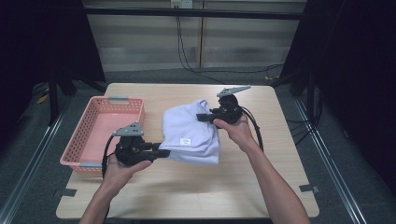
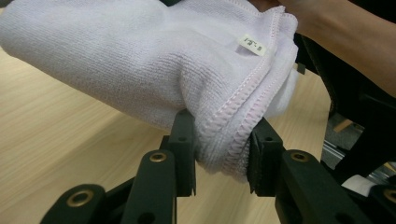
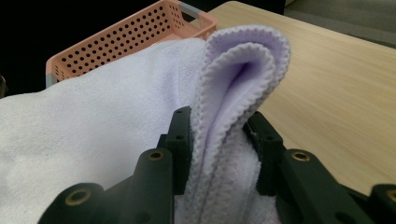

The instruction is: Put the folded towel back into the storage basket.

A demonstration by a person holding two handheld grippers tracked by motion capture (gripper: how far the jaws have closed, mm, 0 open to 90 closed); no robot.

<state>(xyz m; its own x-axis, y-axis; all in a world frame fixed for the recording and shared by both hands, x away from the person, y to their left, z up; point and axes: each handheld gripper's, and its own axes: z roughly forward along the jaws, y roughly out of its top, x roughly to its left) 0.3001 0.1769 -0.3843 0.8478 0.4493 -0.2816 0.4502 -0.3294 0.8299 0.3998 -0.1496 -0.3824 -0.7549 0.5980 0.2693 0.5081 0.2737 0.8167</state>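
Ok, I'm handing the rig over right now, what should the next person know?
Left gripper: shut on the stitched edge of the folded lilac microfibre towel.
Right gripper: shut on the towel's far folded edge.
Towel hangs between both, above the light wooden table.
Pink perforated plastic basket sits at the table's left edge; nothing in the part I can see.
Done: towel folded and gripped.
Left: probably carry it into the basket and release.

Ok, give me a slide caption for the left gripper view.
Left gripper clamps the stitched edge of a folded lavender towel above the wooden table.
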